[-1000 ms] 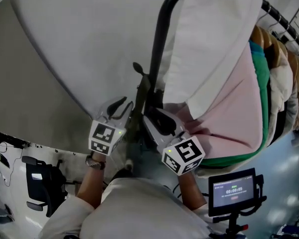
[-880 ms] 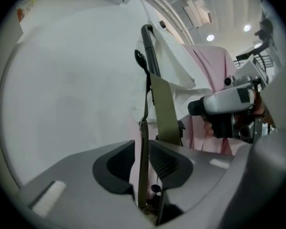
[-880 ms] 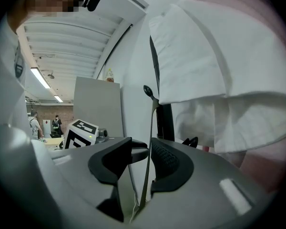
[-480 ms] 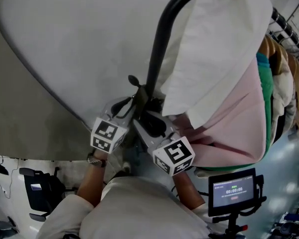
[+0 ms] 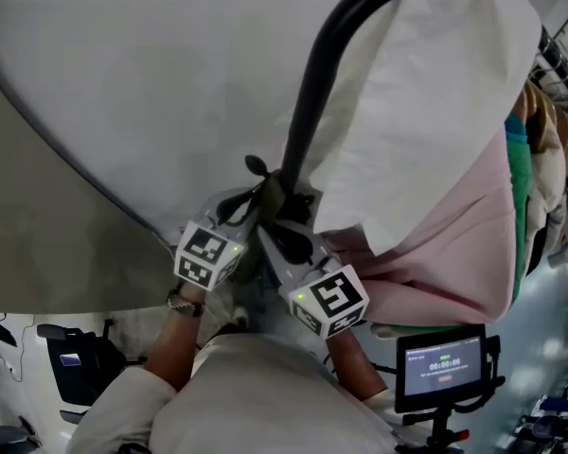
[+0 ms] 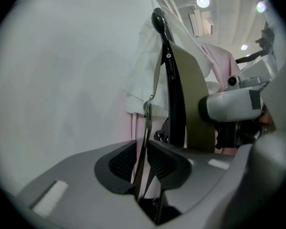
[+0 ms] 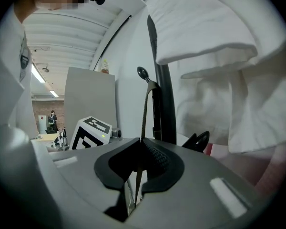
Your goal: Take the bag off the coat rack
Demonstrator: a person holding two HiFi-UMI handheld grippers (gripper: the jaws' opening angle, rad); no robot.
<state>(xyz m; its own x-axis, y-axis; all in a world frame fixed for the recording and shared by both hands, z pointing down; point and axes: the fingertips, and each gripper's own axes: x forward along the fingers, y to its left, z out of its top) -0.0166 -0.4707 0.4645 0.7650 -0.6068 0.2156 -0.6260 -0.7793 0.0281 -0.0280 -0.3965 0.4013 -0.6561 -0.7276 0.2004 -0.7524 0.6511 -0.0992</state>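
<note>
Right gripper [image 7: 139, 147] newly closed onto strap [image 7: 145, 111]

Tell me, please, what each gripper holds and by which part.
The right gripper, jaws just closed, pinches the thin bag strap below the hook; the left gripper, jaws closing, only straddles the strap.

Small monitor [image 5: 444, 367], lower right of head view: orange timer digits 00:00:06; remaining screen lines too small to read.
</note>
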